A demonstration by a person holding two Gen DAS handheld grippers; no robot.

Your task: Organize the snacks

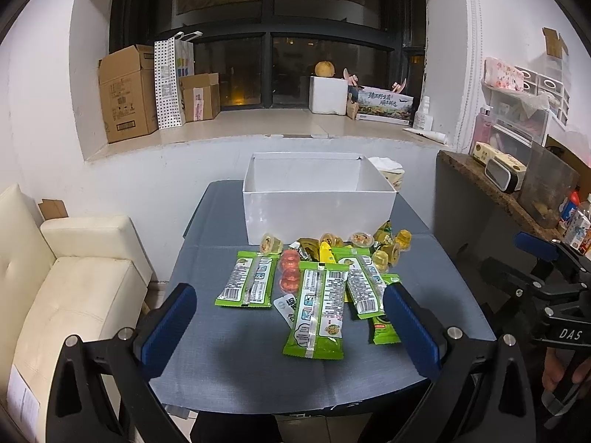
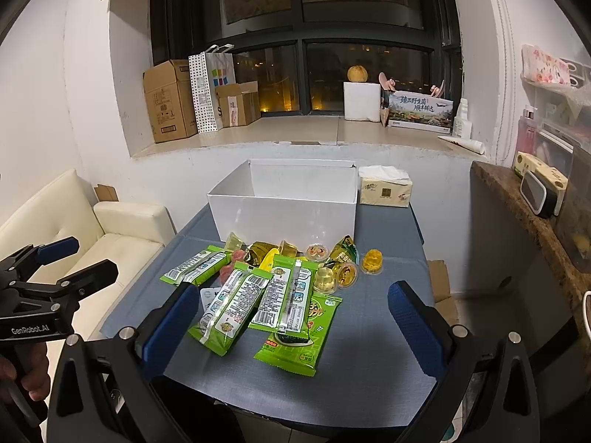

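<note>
Several green snack packets (image 1: 317, 310) (image 2: 284, 302), small jelly cups (image 1: 384, 254) (image 2: 371, 262), red cups (image 1: 290, 271) and gold-wrapped sweets (image 2: 341, 251) lie in a pile on the grey table (image 1: 240, 350) (image 2: 369, 369). An empty white box (image 1: 317, 206) (image 2: 284, 206) stands behind the pile. My left gripper (image 1: 290, 336) is open and empty, held above the table's near edge in front of the packets. My right gripper (image 2: 293, 332) is open and empty, near the front edge too. Each gripper shows at the side of the other's view (image 1: 546, 273) (image 2: 70, 262).
A tissue pack (image 2: 386, 188) sits right of the box. A cream sofa (image 1: 74, 295) stands left of the table, a dark counter with clutter (image 2: 532, 199) on the right. Cardboard boxes (image 1: 125, 92) line the window sill behind.
</note>
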